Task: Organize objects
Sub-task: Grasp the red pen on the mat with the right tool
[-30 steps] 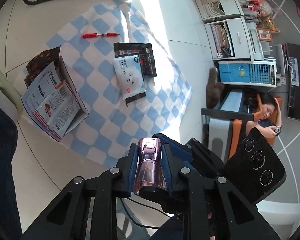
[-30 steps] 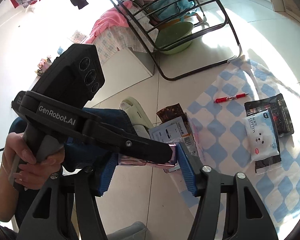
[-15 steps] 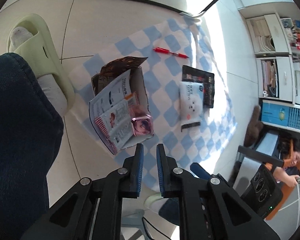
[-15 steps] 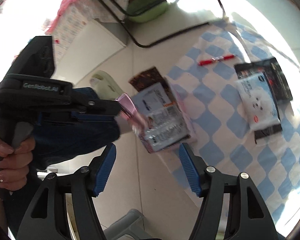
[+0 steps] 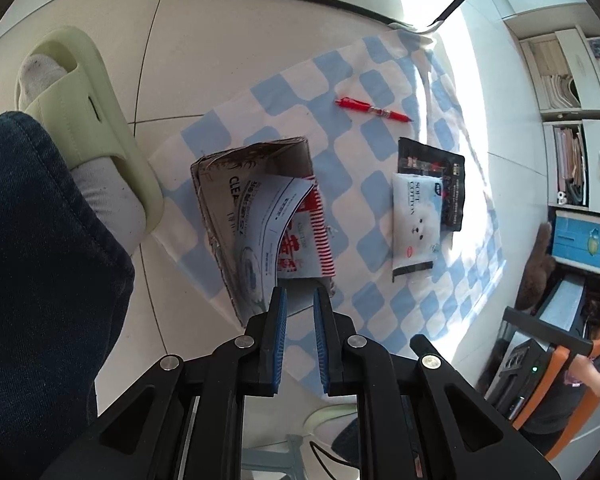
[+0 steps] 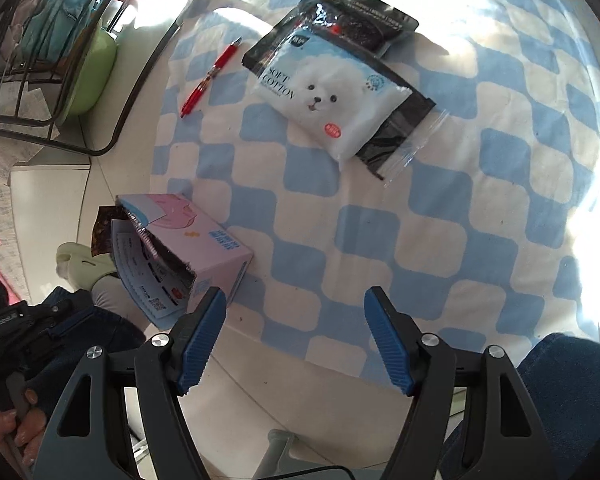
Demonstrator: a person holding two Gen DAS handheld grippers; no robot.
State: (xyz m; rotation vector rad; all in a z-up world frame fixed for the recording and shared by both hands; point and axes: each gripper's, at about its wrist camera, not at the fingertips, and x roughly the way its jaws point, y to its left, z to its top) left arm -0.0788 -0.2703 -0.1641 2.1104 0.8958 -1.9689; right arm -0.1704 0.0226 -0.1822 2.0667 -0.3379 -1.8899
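An open cardboard box (image 5: 260, 216) stuffed with paper packets lies at the near left corner of a blue-and-white checked cloth (image 5: 364, 280). My left gripper (image 5: 299, 300) hovers just above the box's near end, jaws narrow and opening, nothing between them. In the right wrist view the same box (image 6: 204, 248) shows its pink side. My right gripper (image 6: 296, 300) hangs over bare cloth beside it, jaws wide and still opening, empty. Farther out lie a red pen (image 6: 210, 76) and a white "soft cotton" packet (image 6: 332, 84) on top of a black pouch (image 6: 364, 16).
A foot in a pale green slipper (image 5: 84, 120) and a jeans leg (image 5: 40, 280) border the cloth's left side. A black metal rack (image 6: 60, 80) with a green basin (image 6: 92, 76) stands beyond the cloth. Shelves (image 5: 572, 120) and a seated person (image 5: 580, 372) are at far right.
A second ago my left gripper held a shiny pink object; it dropped into the box and is now out of sight. My right gripper swung down over the cloth, rolled, and widened.
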